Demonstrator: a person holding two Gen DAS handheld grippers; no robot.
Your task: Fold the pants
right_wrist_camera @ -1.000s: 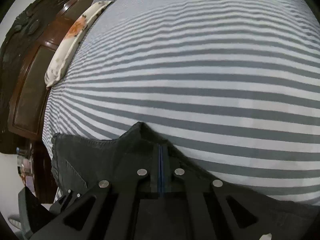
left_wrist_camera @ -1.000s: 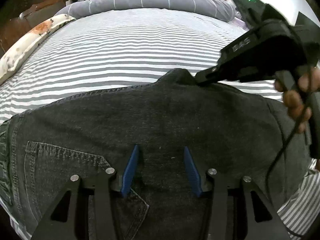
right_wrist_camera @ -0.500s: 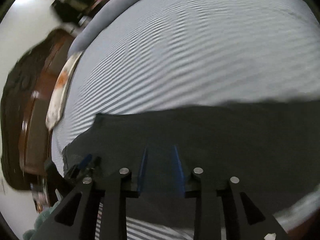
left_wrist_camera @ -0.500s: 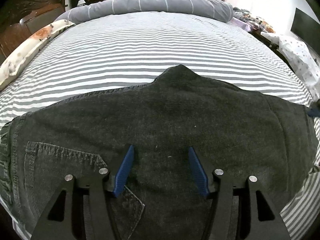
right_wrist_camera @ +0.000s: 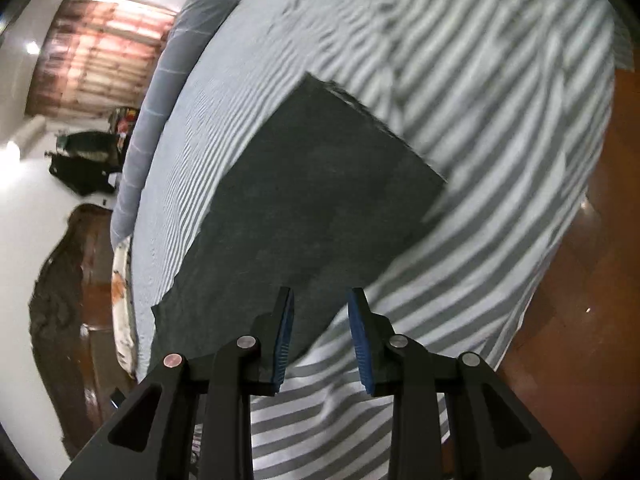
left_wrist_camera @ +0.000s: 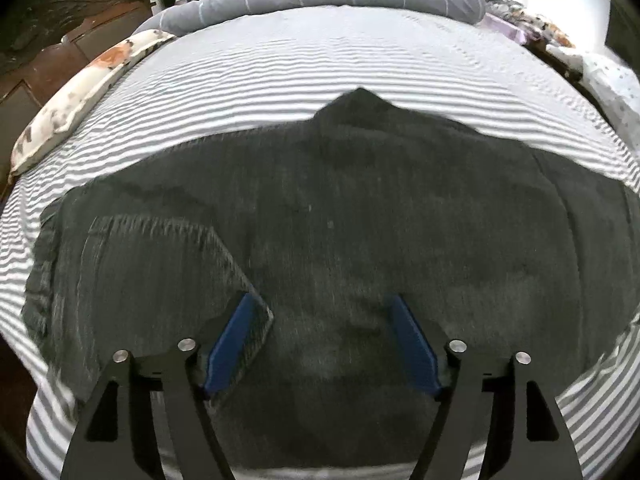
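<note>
Halved lengthwise already, pants (left_wrist_camera: 340, 240) flat on the bed (left_wrist_camera: 320, 60) — cross folds left. Left gripper (left_wrist_camera: 320, 344) jaws just widened, right gripper (right_wrist_camera: 320, 336) parted — both empty above pants.

Left wrist view: pants (left_wrist_camera: 340, 240) cut off by frame's right edge; their near hem hid behind the gripper (left_wrist_camera: 320, 344) arms at bottom. Pocket stitching smeared by motion blur. Right wrist view: sheet (right_wrist_camera: 500, 160) stripes blurred at upper right; pants' lower-left end ran behind the gripper (right_wrist_camera: 320, 340) arms. Dark clutter at left edge too small to identify.
</note>
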